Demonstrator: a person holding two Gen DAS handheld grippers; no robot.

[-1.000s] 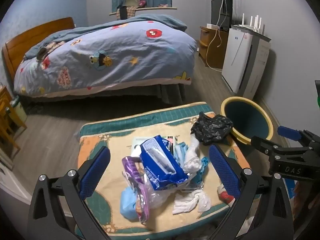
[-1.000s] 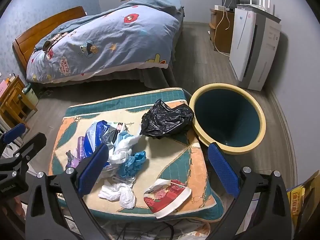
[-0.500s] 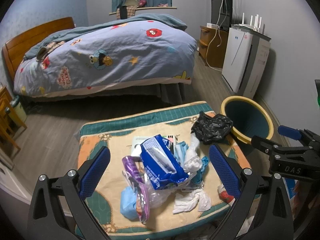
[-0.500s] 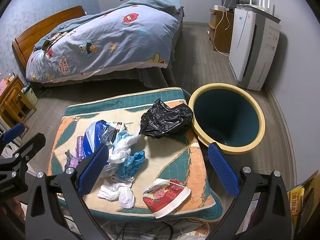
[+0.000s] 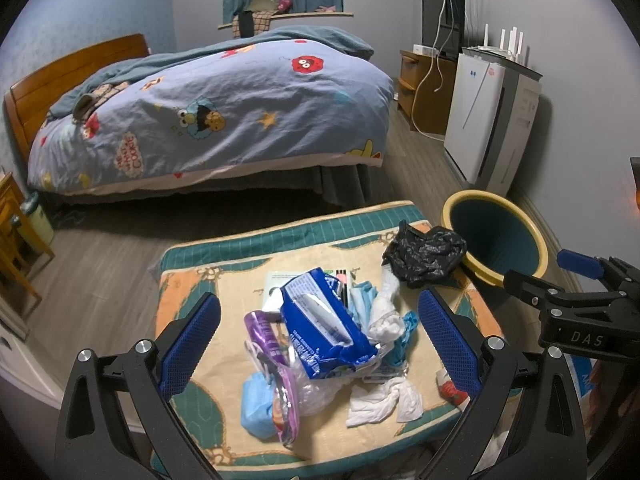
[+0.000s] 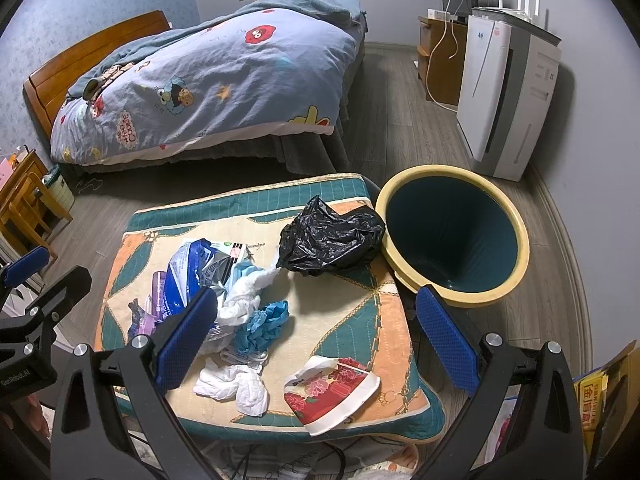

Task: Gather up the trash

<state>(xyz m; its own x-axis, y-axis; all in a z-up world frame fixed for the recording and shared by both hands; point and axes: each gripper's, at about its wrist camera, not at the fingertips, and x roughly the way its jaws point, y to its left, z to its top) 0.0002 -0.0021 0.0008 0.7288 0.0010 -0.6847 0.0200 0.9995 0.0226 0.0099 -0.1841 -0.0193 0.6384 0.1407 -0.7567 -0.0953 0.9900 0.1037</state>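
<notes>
Right wrist view: both tongs [image 6: 316, 332] agape above trash pile [image 6: 236, 300].

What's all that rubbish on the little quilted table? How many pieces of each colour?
Black: 1, the black bag
Blue: 4, the blue wrapper, the crumpled glove, two masks
White: 2, the tissue wads
Purple: 1, the purple packet
Red and white: 1, the flowered wrapper
Total: 9, as far as the heap shows.
</notes>
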